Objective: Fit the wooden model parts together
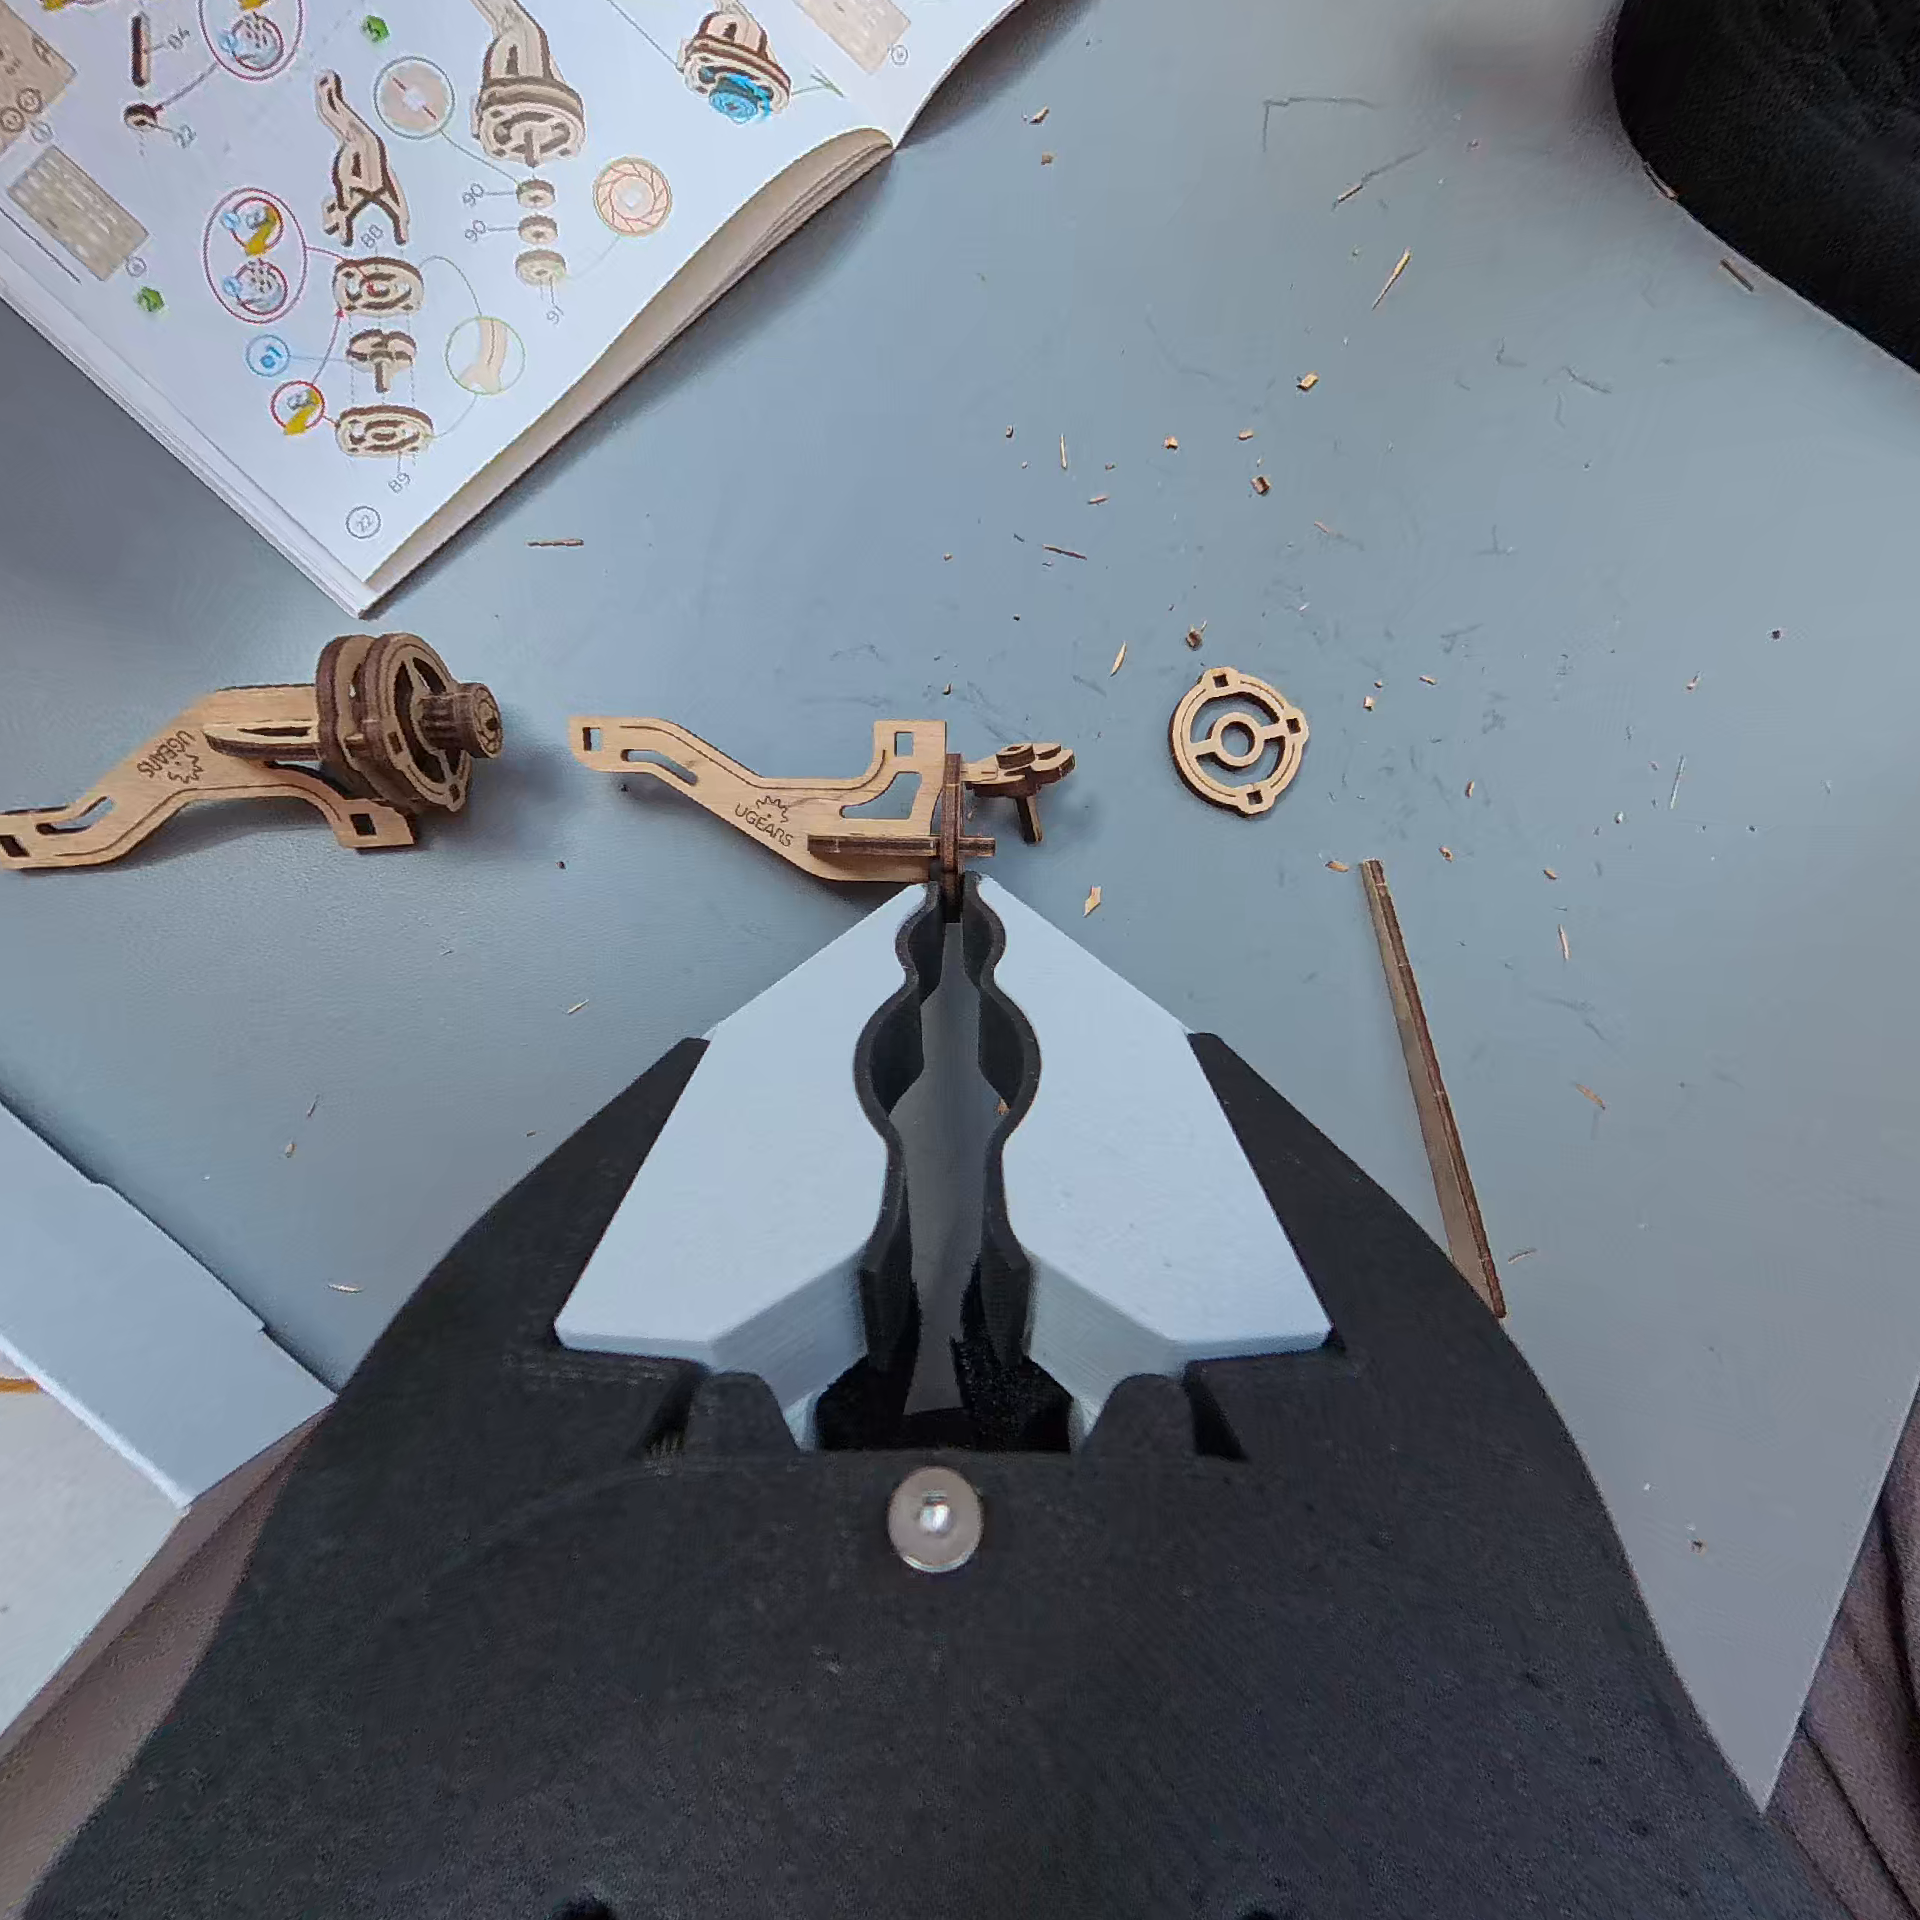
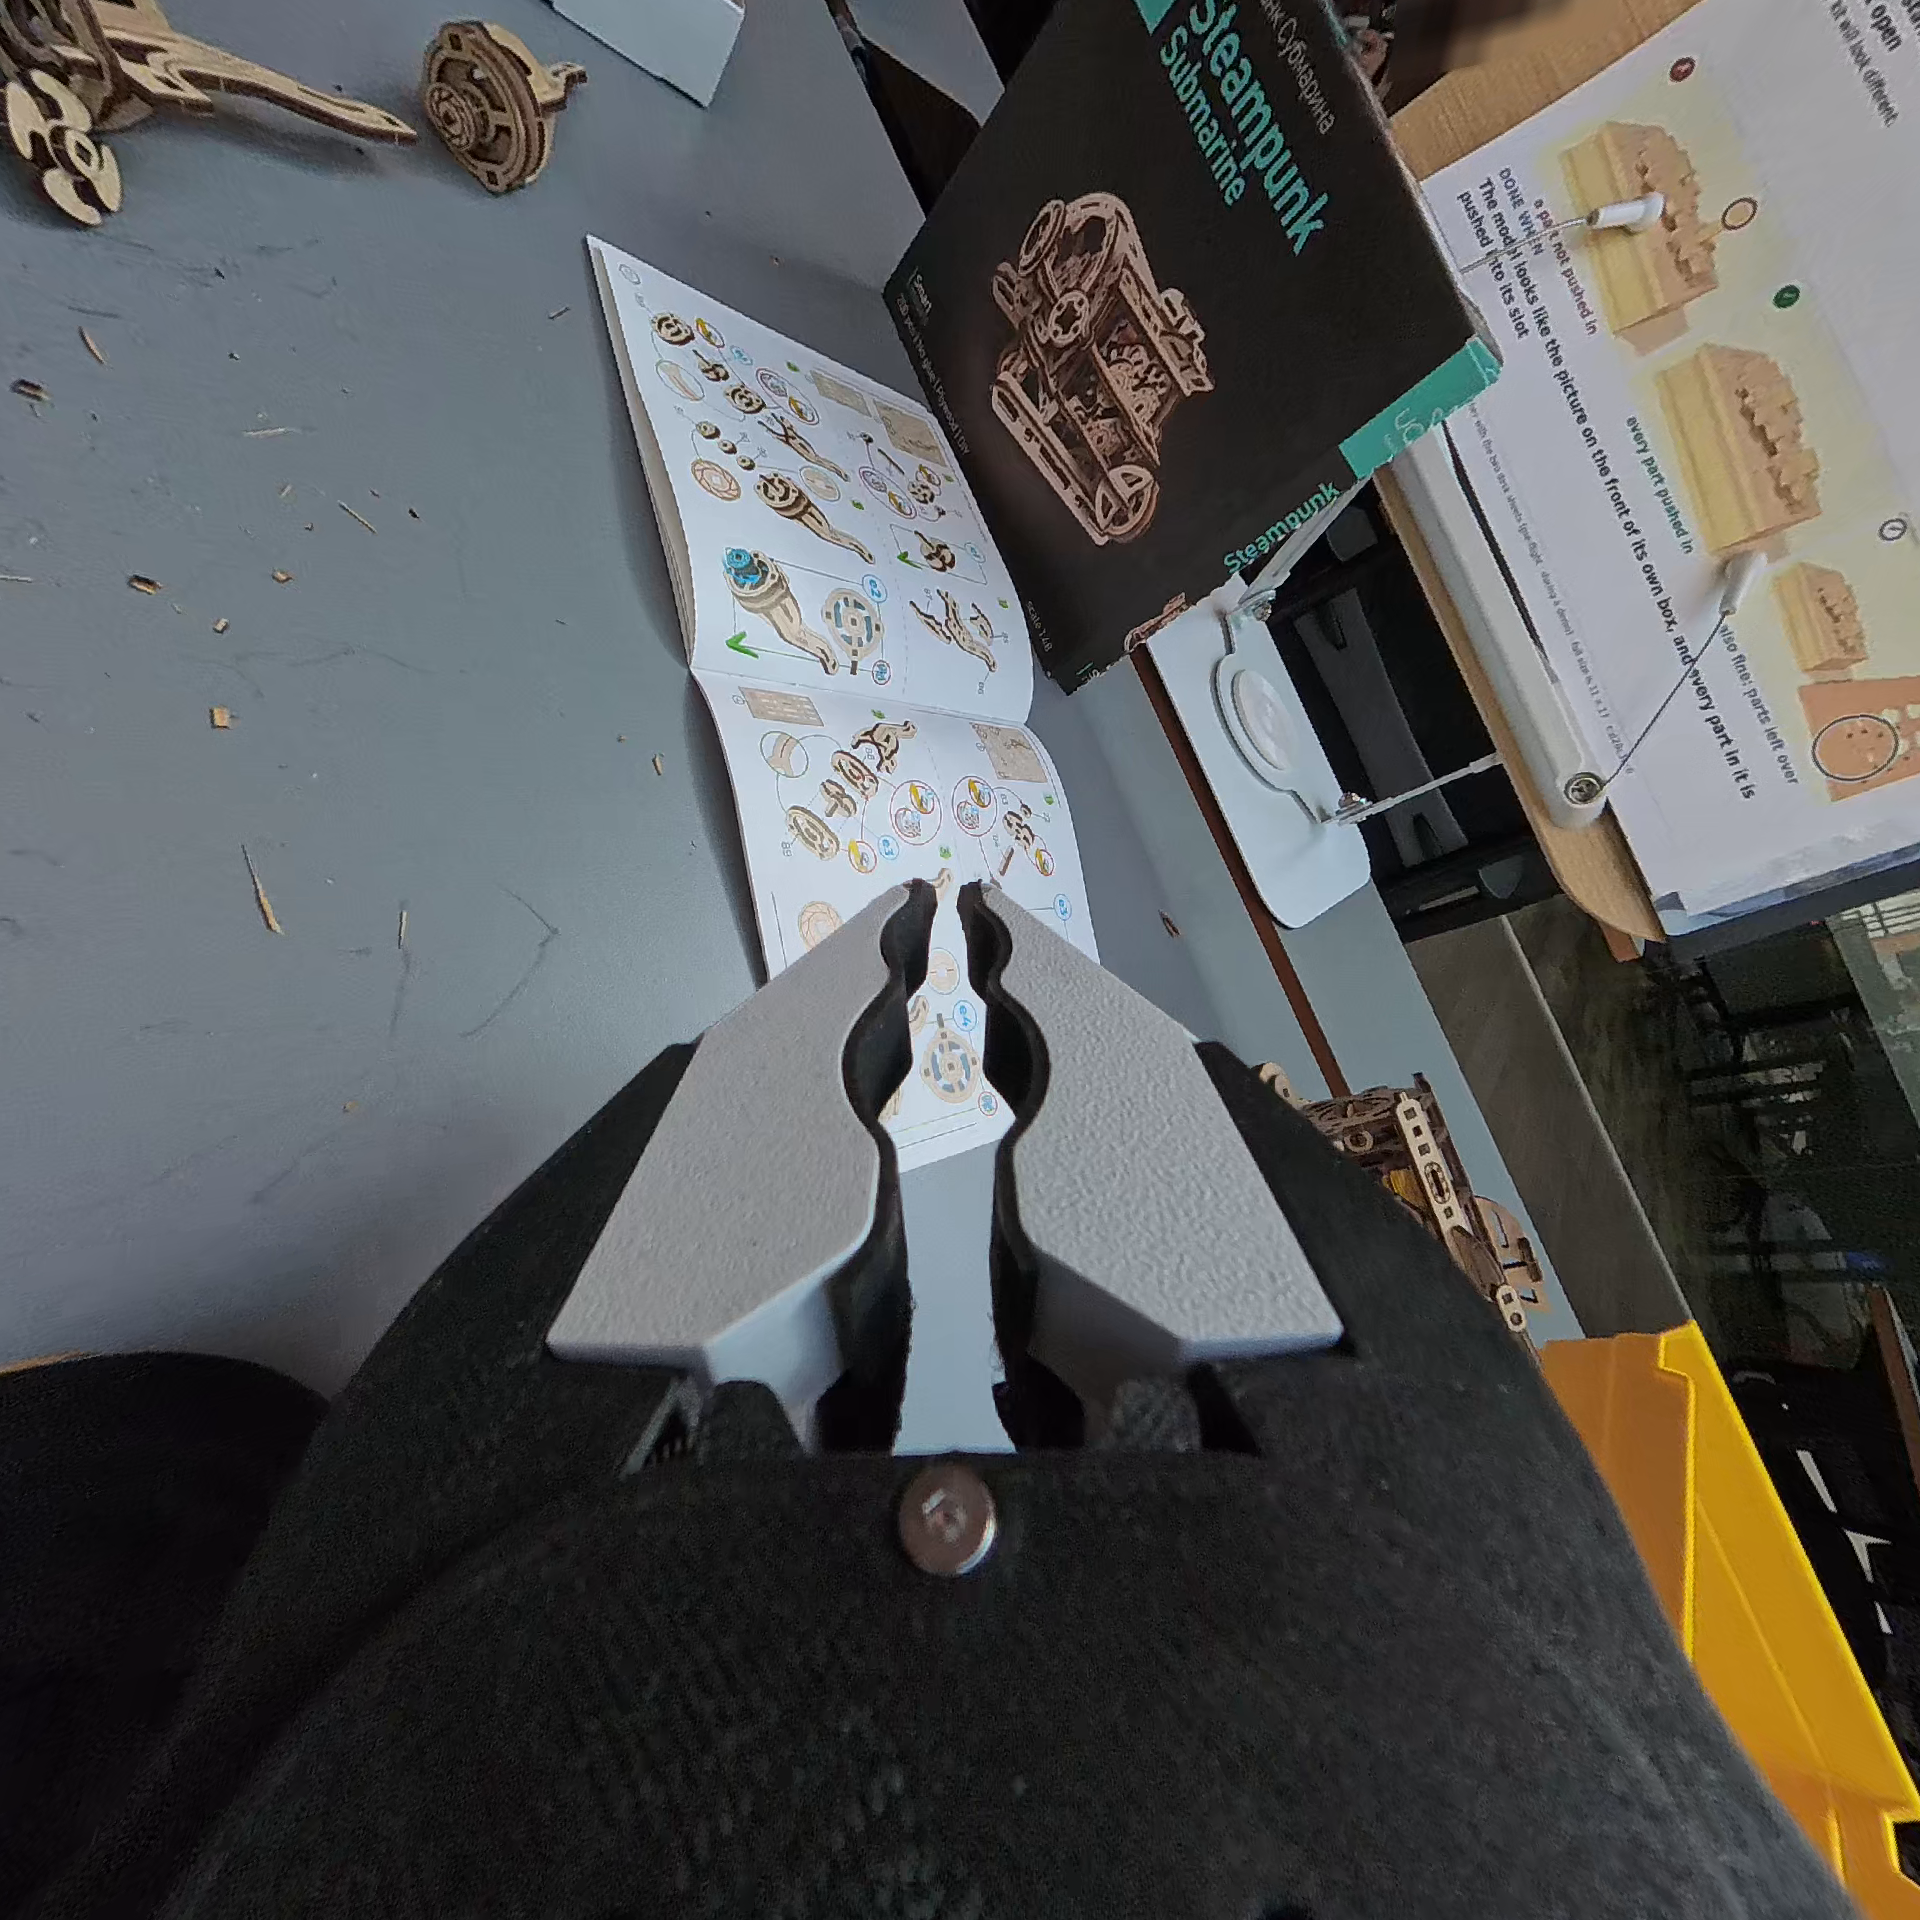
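In the left wrist view my left gripper (image 1: 954, 896) is shut on the thin dark wooden disc at the end of a light wooden bracket arm (image 1: 769, 800) that lies on the grey table (image 1: 623, 1039). A small wooden cross piece with a peg (image 1: 1023, 774) sticks out just beyond the disc. A flat wooden ring part (image 1: 1238, 740) lies loose to the right. A finished bracket with a wheel hub (image 1: 384, 738) lies to the left. My right gripper (image 2: 943, 889) is nearly shut, empty, and hovers over the open instruction booklet (image 2: 831, 623).
The booklet (image 1: 416, 260) also shows at the far left in the left wrist view. A thin wooden stick (image 1: 1429, 1081) and wood chips lie at right. In the right wrist view a dark model box (image 2: 1174, 312), a yellow bin (image 2: 1714, 1558) and two wooden assemblies (image 2: 499, 104) stand around. The gap from one gripper's tips to the other's is roughly 25 cm. My left gripper is the nearer one to the thin wooden stick (image 1: 1429, 1081): about 10 cm, against 30 cm.
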A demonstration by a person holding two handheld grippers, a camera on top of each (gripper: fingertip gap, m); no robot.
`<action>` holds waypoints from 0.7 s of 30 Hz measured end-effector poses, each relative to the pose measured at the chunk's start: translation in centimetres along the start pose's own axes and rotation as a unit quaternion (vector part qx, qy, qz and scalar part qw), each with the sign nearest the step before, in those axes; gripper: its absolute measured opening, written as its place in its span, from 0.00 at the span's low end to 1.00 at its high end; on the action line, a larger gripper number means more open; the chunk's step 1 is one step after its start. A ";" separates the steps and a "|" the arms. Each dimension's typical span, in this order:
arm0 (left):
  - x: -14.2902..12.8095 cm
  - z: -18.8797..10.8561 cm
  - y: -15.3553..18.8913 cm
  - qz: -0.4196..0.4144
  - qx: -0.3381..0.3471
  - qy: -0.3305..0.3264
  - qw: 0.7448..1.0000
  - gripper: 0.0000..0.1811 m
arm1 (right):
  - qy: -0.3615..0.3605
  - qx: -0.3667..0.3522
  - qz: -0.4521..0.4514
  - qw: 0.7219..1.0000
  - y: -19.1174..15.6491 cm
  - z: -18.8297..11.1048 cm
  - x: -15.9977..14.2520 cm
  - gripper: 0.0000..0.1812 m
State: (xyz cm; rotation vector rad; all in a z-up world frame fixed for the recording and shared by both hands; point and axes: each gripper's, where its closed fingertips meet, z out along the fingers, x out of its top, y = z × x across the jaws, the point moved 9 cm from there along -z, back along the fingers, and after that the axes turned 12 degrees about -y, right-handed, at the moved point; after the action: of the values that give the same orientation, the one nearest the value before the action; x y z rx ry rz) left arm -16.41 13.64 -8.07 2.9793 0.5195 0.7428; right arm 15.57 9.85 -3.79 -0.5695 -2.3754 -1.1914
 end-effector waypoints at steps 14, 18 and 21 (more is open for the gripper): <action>0.0 -0.1 0.0 -0.021 -0.006 -0.004 1.000 0.00 | -0.021 0.016 -0.031 0.999 -1.0 0.8 0.1 0.03; -0.1 -0.2 -0.1 -0.025 -0.004 -0.006 1.000 0.00 | -0.021 0.028 -0.033 0.999 -1.4 1.0 0.2 0.03; -0.2 -0.3 -0.3 -0.027 0.001 -0.009 1.000 0.01 | -0.023 0.034 -0.036 0.998 -1.6 1.2 0.3 0.04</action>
State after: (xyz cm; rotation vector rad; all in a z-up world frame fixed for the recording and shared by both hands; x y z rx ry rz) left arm -16.80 13.84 -7.95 2.9576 0.5960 0.7121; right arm 14.27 10.02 -5.33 -0.4988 -2.4849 -1.1338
